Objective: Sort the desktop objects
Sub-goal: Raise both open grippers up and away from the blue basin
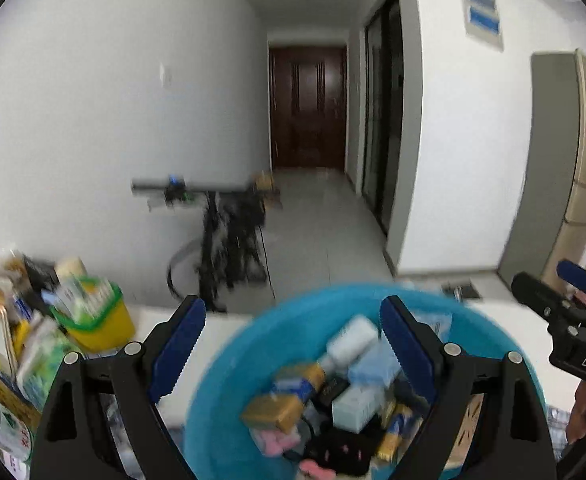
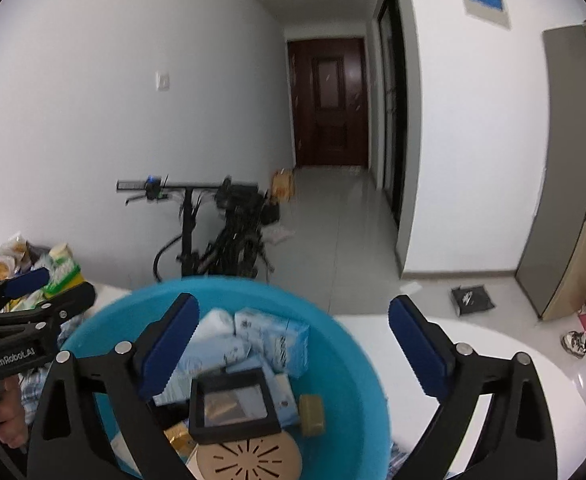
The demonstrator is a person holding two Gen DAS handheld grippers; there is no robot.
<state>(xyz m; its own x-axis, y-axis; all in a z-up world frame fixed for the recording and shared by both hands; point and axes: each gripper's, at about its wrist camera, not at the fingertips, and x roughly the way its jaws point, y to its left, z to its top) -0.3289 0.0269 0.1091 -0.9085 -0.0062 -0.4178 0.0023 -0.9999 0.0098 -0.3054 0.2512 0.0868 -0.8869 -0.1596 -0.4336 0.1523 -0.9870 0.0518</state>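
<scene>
Hovering over the blue basin (image 2: 345, 356) right now, both grippers have their jaws spread wide with nothing between the pads. The right gripper (image 2: 293, 344) sits above a black frame (image 2: 233, 408) lying on top of the pile, next to light blue boxes (image 2: 273, 336) and a round tan disc (image 2: 249, 460) at the near edge. My read is that the frame has been dropped in, so this step is basically a clean exit.

The left gripper (image 1: 289, 344) hangs over the basin's left part, gold boxes (image 1: 277, 412) below it. More stuff waits at the far left of the table (image 2: 473, 360): a yellow bin with a green rim (image 1: 97, 320) stuffed with packets.

Tip: lift straight up before swinging left, or a fingertip could catch the basin rim. The left-wrist view is blurry, so don't trust it for fine aiming.
</scene>
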